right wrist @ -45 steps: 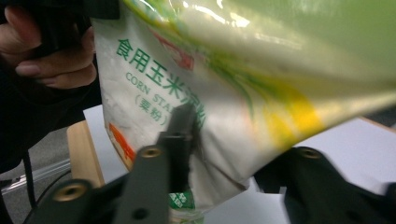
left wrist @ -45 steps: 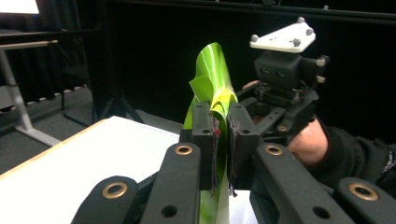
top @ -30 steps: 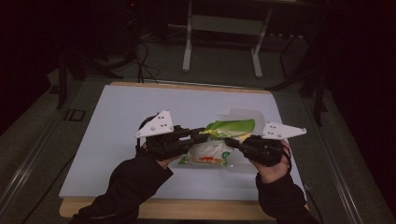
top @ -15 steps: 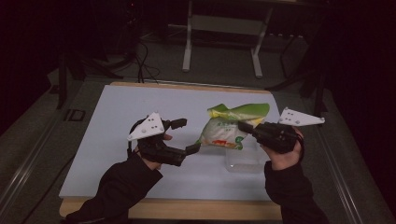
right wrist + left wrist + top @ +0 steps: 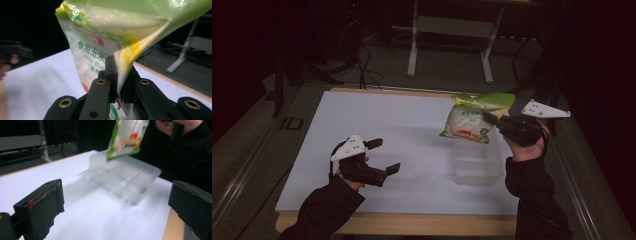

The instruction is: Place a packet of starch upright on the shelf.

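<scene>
Starch bag (image 5: 472, 120) held aloft at upper right of the high view, above the far end of a clear plastic tray (image 5: 477, 162) resting on the white desk (image 5: 412, 130). Gripped at its green top fold by the right claw (image 5: 490, 118), jaws clamped tight on the film. Seen in the right gripper view as a white pouch (image 5: 105, 50) with green and yellow edging and printed lettering, pinched between the two black jaws at lower centre. Right hand (image 5: 529, 142) raised beyond the desk's right edge.

Left claw (image 5: 384, 157) placed at lower left of the high view, low over the desk and well apart from bag and tray. Jaws just opened and spread wide, with nothing between them. Shown in the left gripper view as two black pads (image 5: 42, 207) at the lower corners, bare desk (image 5: 100, 220) between. Tray (image 5: 127, 180) seen there at centre, blurred, with ribbed compartments; bag (image 5: 126, 138) hanging over its far end at upper centre, whether touching it not clear.
</scene>
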Demonstrator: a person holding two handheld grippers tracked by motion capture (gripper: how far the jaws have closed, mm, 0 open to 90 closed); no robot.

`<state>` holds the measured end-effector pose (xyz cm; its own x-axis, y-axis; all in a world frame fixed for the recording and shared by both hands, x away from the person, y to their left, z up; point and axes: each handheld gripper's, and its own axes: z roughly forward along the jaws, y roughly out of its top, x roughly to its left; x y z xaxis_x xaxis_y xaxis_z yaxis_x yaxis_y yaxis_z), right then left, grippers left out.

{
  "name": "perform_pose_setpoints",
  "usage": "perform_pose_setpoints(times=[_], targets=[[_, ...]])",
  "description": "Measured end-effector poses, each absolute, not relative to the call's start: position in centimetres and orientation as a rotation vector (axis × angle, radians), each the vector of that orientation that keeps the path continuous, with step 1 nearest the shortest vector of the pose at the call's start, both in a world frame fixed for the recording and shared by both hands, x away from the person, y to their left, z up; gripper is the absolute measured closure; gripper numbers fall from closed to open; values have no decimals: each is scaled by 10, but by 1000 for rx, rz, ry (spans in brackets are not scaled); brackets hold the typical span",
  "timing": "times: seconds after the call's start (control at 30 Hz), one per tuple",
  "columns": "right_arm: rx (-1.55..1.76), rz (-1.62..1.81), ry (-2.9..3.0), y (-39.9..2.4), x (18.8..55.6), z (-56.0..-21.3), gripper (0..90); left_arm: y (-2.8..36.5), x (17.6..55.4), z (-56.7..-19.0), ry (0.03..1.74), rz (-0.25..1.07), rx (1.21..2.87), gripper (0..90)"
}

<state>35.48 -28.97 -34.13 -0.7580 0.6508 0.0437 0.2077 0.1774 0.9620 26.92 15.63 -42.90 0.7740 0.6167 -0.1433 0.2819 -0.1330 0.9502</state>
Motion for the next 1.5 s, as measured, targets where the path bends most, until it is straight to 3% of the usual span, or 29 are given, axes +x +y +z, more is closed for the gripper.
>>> perform_pose_setpoints(times=[0.4,1.0,1.5], targets=[[931,1537,2021,-316,393,-358,867,170,258,-480,786,366,1750,0],[1061,1502,2011,-318,425,-392,867,173,255,-488,712,409,1655,0],[1116,1417,2120,-309,440,-424,867,172,256,-491,712,379,1671,0]])
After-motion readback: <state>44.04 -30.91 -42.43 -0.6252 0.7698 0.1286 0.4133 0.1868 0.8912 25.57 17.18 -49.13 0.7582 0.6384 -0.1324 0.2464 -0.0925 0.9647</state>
